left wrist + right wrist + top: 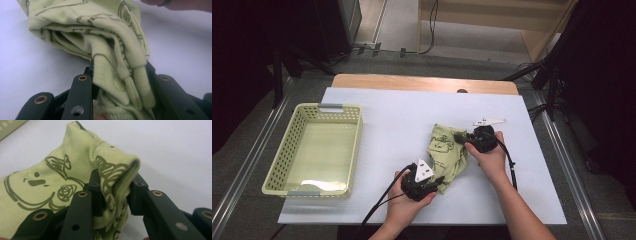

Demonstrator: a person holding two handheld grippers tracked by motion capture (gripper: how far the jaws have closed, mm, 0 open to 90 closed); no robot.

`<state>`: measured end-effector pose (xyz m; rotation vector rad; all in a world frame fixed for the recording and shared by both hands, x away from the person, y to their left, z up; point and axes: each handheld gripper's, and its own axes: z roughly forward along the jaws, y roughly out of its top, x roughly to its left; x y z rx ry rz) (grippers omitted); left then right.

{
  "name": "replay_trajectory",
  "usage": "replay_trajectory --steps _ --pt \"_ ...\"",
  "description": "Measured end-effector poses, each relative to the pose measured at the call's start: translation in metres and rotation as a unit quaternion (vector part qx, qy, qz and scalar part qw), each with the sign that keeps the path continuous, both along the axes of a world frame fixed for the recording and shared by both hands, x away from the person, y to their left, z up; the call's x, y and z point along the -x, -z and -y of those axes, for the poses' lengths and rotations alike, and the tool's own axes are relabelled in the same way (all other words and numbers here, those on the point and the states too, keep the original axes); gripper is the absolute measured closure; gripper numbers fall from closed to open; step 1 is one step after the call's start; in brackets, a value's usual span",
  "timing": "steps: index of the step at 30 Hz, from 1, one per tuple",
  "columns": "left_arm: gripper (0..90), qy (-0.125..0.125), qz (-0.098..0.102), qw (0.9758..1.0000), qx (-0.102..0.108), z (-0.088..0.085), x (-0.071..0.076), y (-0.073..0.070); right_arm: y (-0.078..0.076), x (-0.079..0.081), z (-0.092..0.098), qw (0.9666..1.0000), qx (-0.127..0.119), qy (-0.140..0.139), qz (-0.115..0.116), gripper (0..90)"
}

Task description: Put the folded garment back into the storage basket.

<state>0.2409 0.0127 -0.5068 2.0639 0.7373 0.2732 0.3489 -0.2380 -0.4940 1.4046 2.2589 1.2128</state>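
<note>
A pale green garment [446, 156] with dark line drawings lies bunched on the white table, right of centre. My left gripper [438, 182] holds its near end: in the left gripper view its jaws press on the ribbed hem and folded layers of the garment [117, 75]. My right gripper [463, 140] grips the far right edge. In the right gripper view a fold of the printed garment [113, 181] is pinched between the two black pads [135, 195]. A hand holds each gripper.
A pale green perforated basket [274, 172] stands at the table's left with a light flat item on its floor. A small white object [488, 121] lies beyond the right gripper. The white table sheet [387, 115] ends at a wooden strip at the back.
</note>
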Motion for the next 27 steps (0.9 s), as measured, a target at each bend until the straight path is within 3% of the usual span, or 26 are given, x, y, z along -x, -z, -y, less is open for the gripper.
replay_trajectory --steps 10,27 --pt "65.2 -0.011 0.02 0.9993 0.028 -0.015 0.003 -0.021 -0.017 0.0 -0.01 0.9997 -0.008 -0.006 0.02 67.1" --pt "65.3 -0.036 0.047 0.9971 0.049 -0.043 0.006 -0.049 -0.049 -0.007 -0.04 0.9984 -0.015 -0.026 0.049 67.1"
